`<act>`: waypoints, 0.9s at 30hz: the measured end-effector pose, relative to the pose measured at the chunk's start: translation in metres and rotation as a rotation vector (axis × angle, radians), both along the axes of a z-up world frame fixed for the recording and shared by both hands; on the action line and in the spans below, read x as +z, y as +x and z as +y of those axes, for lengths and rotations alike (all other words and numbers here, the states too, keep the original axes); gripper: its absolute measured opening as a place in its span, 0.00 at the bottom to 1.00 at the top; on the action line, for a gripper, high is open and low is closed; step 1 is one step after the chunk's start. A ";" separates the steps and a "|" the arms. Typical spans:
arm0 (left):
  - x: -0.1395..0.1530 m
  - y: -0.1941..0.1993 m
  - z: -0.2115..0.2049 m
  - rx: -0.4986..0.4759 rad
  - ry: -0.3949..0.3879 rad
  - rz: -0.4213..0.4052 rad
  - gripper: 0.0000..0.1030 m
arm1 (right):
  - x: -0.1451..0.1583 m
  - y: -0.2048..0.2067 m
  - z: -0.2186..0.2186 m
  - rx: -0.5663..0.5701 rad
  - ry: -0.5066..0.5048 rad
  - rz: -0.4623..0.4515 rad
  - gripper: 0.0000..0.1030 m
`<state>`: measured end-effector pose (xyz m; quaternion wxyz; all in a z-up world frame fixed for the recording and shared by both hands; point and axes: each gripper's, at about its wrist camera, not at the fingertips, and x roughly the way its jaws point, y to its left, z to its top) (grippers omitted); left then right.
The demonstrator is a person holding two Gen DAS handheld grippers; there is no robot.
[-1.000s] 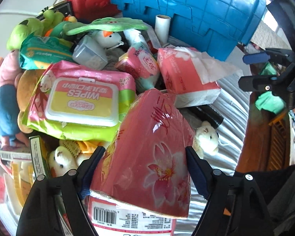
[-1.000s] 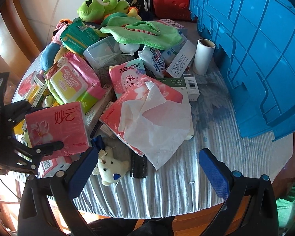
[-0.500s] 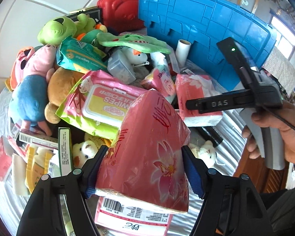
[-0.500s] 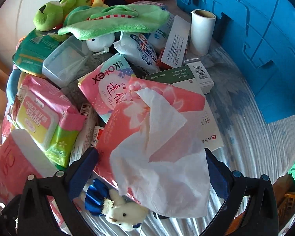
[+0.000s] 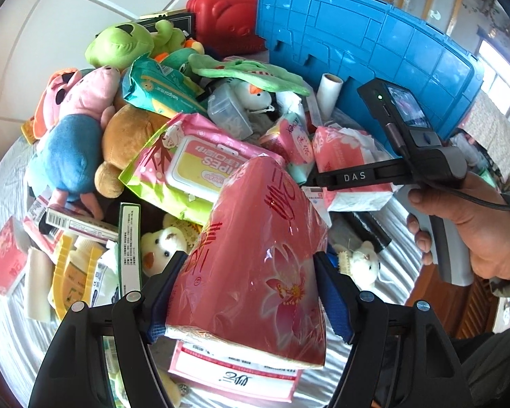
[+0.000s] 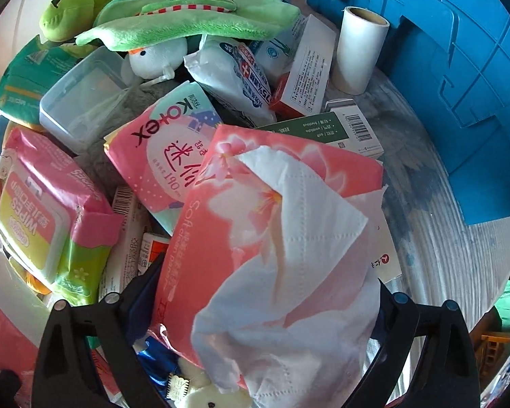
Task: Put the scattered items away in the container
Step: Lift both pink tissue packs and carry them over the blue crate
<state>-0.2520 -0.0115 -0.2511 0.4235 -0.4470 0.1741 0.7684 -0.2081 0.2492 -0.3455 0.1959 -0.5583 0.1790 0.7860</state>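
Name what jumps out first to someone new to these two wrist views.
The red tissue pack fills the foreground of the left view, clamped in the left gripper. In the right view, the open pink tissue pack, a white sheet spilling out, lies between the closing jaws of the right gripper. Behind both, the blue crate rises past a heap of plush toys and packets.

Setting: a home, probably a living or dining room.
Table (image 5: 404, 234): round, striped cloth, lower right.
Clutter: plush toys (image 5: 71, 142), wipes pack (image 5: 200, 170), tissue packs (image 6: 275, 238), centre.
Floor: pale tiles, upper left.
Window (image 5: 496, 71): bright, far right edge, blurred.
Wooden furniture: lower right, unclear.
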 end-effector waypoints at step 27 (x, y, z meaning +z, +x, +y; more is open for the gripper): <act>0.104 0.006 -0.030 0.207 0.181 0.114 0.70 | 0.134 0.028 -0.036 0.312 0.042 0.191 0.85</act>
